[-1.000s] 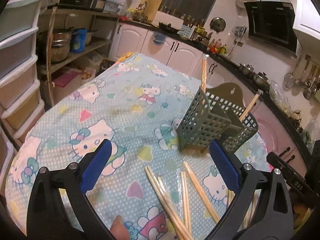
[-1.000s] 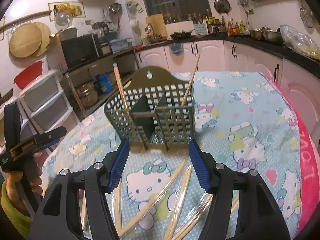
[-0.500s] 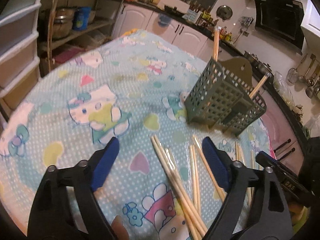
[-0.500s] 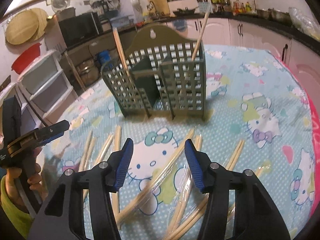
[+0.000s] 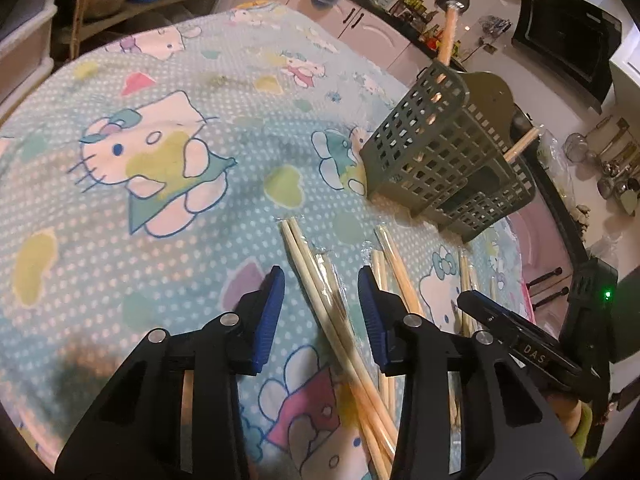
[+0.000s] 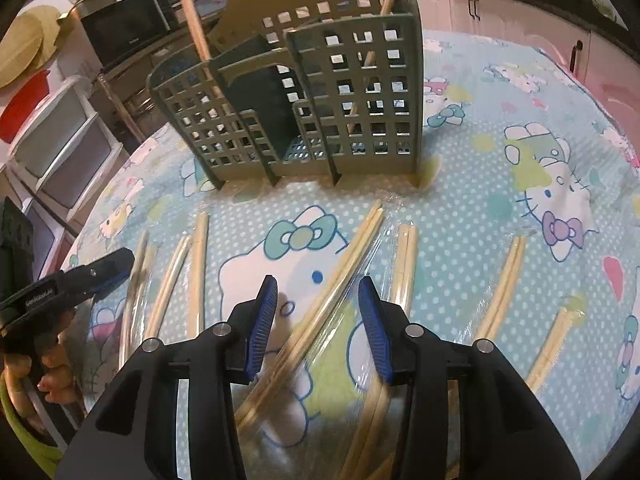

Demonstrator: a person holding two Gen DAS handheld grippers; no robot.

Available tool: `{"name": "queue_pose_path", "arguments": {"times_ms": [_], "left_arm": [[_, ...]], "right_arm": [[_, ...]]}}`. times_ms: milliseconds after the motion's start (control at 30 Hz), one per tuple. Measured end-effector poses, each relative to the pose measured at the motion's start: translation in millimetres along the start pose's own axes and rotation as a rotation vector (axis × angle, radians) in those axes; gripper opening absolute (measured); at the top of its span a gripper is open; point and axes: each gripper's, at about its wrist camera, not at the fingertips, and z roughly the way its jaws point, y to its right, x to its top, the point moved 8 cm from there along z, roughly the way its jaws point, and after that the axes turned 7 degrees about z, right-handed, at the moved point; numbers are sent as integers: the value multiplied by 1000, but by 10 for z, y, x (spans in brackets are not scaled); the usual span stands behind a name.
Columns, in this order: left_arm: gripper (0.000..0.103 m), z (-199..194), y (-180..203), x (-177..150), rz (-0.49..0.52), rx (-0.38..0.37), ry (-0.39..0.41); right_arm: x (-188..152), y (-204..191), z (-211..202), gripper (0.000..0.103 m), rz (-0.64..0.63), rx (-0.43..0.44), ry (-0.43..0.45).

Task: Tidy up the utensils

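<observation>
On right tool [image 5: 520, 336]: "DAS" | both tools closing, astride wrapped chopsticks [image 6: 320, 312], ungripped

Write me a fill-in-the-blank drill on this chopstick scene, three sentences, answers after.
1. The green holder stands on a cloth printed with cartoon ____.
2. The number of chopsticks standing in the holder is ____.
3. A wrapped chopstick pair lies between the jaws of the right gripper, whose pads are coloured ____.

Answers: cats; two; blue
</observation>
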Motion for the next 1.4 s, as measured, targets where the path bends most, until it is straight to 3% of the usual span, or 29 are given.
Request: {"name": "queue_pose_path", "arguments": {"times_ms": [233, 467, 533, 633, 800, 1067, 1400], "left_arm": [[27, 127, -94, 174, -37, -2, -23], [27, 214, -88, 272, -8, 44, -26], [20, 225, -86, 283, 3, 64, -22], [11, 248, -110, 302, 15, 92, -19], [5, 245, -161, 336, 5, 99, -12], [5, -48, -20, 477, 26, 63, 66], [3, -566, 431, 738, 105, 19, 196]], "right_arm": [[212, 47, 129, 39, 43, -5, -2], [396, 84, 243, 37, 58, -50, 12], [430, 80, 271, 36, 56, -66, 21], [470, 90, 314, 29, 60, -83, 31], [523, 134, 330, 13, 65, -99, 42], [541, 116, 114, 6, 128, 55, 55], [698, -280, -725, 6, 13, 230, 225]]}}
